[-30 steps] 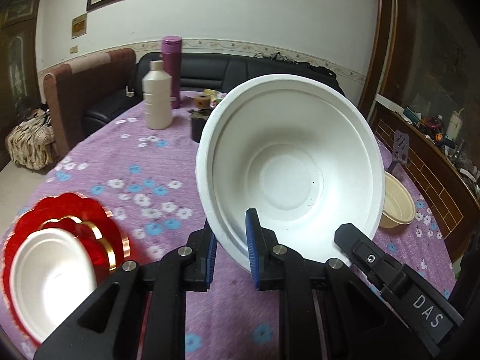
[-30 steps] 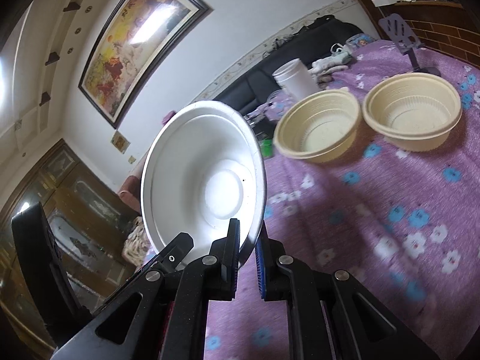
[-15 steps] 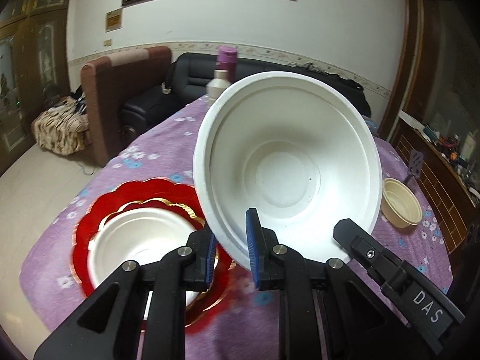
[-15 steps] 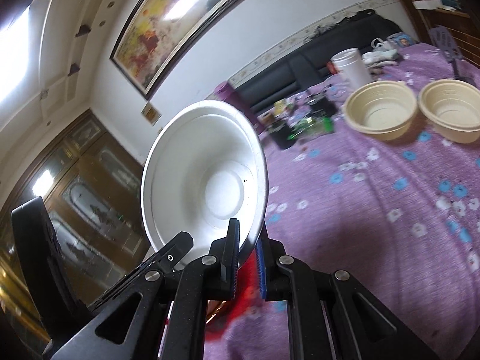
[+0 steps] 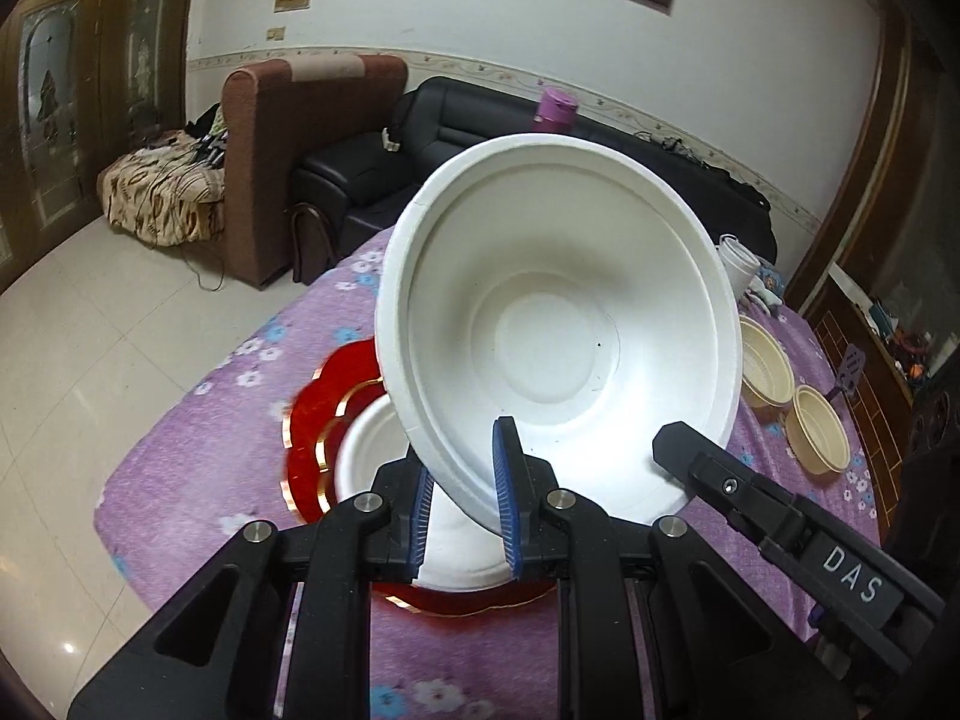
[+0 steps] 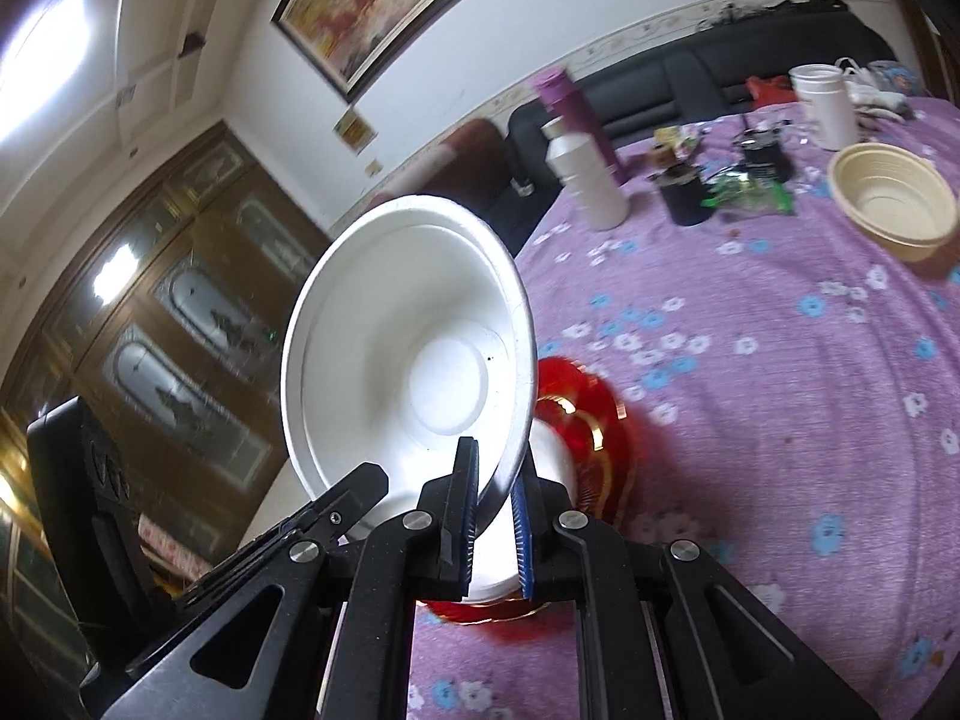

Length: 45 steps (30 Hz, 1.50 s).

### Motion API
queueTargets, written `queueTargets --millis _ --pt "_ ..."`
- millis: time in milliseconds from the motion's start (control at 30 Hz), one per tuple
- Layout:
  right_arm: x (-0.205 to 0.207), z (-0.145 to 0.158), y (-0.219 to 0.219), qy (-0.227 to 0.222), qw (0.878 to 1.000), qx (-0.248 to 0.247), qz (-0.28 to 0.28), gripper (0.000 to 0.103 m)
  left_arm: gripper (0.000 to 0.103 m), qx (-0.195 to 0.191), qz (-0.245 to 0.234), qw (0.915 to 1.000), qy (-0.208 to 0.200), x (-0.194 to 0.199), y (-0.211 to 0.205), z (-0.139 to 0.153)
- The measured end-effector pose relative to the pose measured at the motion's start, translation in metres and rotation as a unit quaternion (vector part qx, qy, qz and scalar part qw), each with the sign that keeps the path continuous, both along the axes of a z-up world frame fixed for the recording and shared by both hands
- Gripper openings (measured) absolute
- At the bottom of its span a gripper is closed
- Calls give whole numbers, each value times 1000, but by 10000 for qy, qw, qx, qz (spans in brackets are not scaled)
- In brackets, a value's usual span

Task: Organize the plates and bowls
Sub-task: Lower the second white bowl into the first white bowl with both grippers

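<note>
A white foam bowl (image 5: 558, 324) (image 6: 408, 360) hangs tilted in the air, its inside facing both cameras. My left gripper (image 5: 462, 468) is shut on its near rim. My right gripper (image 6: 495, 474) is shut on the rim of the same bowl, and one of its fingers (image 5: 720, 474) shows at the bowl's right edge in the left wrist view. Directly under the bowl lies a red scalloped plate (image 5: 324, 414) (image 6: 588, 420) with a gold band. On that plate rests another white bowl (image 5: 366, 450) (image 6: 552, 462), mostly hidden by the held one.
Two cream bowls (image 5: 765, 369) (image 5: 816, 438) stand to the right on the purple flowered cloth (image 6: 750, 420). Farther back are a white bottle (image 6: 591, 186), a purple flask (image 6: 570, 114), a white cup (image 6: 825, 102) and a black jar (image 6: 684, 195). The table's left edge (image 5: 180, 420) lies just beyond the red plate.
Both grippers have carried the white bowl leftward across the table, and it now hangs over the red plate. The cream bowls have slid off to the right of both views.
</note>
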State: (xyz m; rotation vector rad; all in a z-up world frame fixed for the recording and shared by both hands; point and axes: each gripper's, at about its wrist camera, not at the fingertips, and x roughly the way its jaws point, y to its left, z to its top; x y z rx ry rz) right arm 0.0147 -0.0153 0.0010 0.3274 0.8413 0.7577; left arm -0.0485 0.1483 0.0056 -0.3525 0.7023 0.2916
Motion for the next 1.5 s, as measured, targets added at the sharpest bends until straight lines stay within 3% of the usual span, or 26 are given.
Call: queueTargets --millis 467,733,1500 --pt "8 -33 26 813 9946 -559 330 10 18 -517 -88 9961 705 0 24 -37" --pt "13 -48 31 1157 9901 -665 432 11 18 -566 -66 9939 942 0 23 -46" --pt "28 -64 34 1474 9863 -597 441 11 18 -569 -59 9922 1103 6 27 -51"
